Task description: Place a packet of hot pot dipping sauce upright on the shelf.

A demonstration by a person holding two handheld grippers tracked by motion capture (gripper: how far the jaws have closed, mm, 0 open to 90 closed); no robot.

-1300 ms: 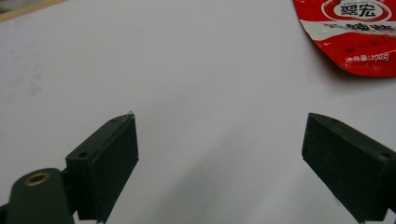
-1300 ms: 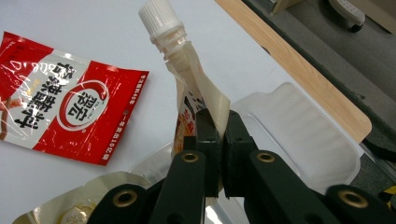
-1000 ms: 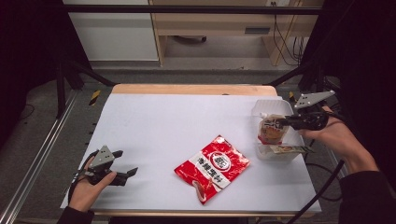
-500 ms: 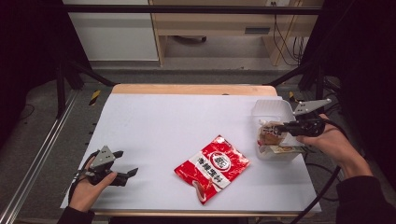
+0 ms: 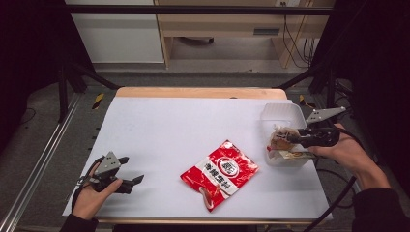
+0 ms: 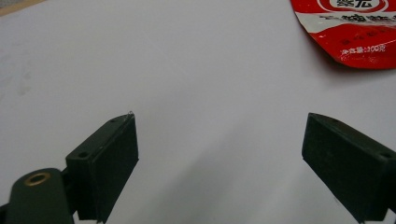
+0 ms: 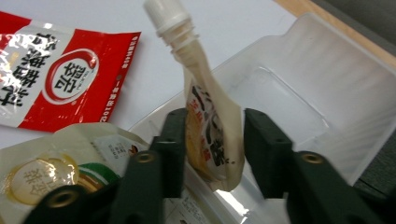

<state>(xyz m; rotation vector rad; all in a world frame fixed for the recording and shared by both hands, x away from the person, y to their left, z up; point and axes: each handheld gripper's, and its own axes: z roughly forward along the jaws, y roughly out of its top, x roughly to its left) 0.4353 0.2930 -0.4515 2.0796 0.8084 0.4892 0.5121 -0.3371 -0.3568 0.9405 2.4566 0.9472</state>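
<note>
One spouted pouch [image 7: 212, 126] is clamped by the right gripper [image 7: 212, 140] over the clear tub [image 5: 280, 116] at three o'clock; the left gripper's [image 6: 219, 154] fingers are held apart.

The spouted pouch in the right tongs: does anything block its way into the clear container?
Nothing visible does. The spouted pouch, held by the right tongs, is over the clear container, beside another packet.

My right gripper [image 5: 291, 138] has lowered the pouch [image 7: 212, 130] towards the tub [image 5: 283, 116], maybe just inside it now.
</note>
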